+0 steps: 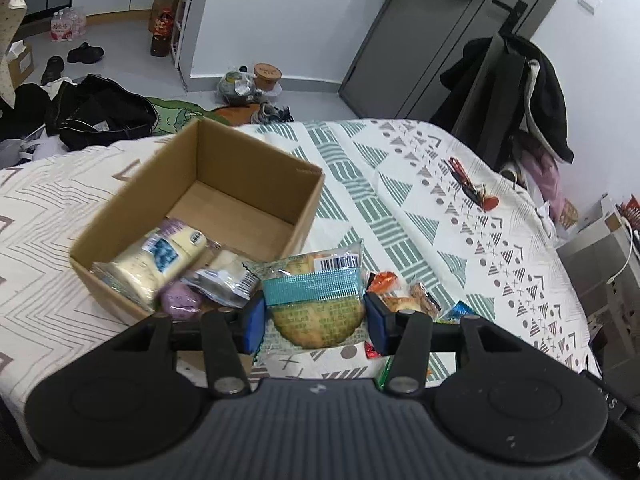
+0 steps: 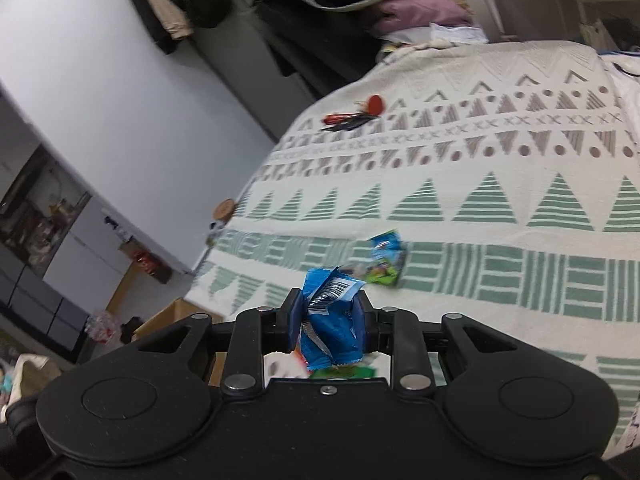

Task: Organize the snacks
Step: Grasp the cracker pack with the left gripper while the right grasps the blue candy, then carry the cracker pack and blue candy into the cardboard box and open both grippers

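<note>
Your left gripper [image 1: 315, 322] is clamped on a round green-wrapped pastry packet [image 1: 314, 304] beside the open brown cardboard box [image 1: 224, 200]. Your right gripper [image 2: 329, 324] squeezes a crumpled blue foil snack packet [image 2: 330, 316] above the patterned cloth [image 2: 480, 208].

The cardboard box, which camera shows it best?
The left wrist view. There the cardboard box sits open on the bedspread, with its inside, bare floor and the wrapped snacks at its near end all visible. The right wrist view catches only a brown corner of it beside the right gripper.

Soft even light, fisheye-bent edges, right view blurred.
</note>
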The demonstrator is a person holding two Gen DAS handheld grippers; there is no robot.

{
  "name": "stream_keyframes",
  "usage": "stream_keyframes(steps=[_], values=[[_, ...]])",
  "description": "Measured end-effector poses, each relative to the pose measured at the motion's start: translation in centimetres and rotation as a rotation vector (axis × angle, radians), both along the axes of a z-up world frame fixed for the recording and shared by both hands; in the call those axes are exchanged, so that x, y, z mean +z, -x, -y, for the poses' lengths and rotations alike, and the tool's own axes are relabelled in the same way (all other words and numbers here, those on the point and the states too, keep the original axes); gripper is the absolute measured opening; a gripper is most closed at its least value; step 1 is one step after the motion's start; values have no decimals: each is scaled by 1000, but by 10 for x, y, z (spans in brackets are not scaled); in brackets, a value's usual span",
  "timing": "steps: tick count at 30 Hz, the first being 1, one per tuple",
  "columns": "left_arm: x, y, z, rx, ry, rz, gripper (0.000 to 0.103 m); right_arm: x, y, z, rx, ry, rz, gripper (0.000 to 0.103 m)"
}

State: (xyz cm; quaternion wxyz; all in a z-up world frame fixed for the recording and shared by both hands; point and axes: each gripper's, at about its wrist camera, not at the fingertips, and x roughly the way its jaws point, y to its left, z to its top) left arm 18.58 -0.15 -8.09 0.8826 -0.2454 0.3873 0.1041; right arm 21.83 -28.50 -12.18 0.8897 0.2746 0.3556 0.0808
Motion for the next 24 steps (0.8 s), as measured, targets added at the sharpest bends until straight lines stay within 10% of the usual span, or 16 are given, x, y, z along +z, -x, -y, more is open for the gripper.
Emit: stream_keyframes(steps=[24], values=[[7,-5,-101,99,53,2,50,44,9,-111,132,31,53,26]])
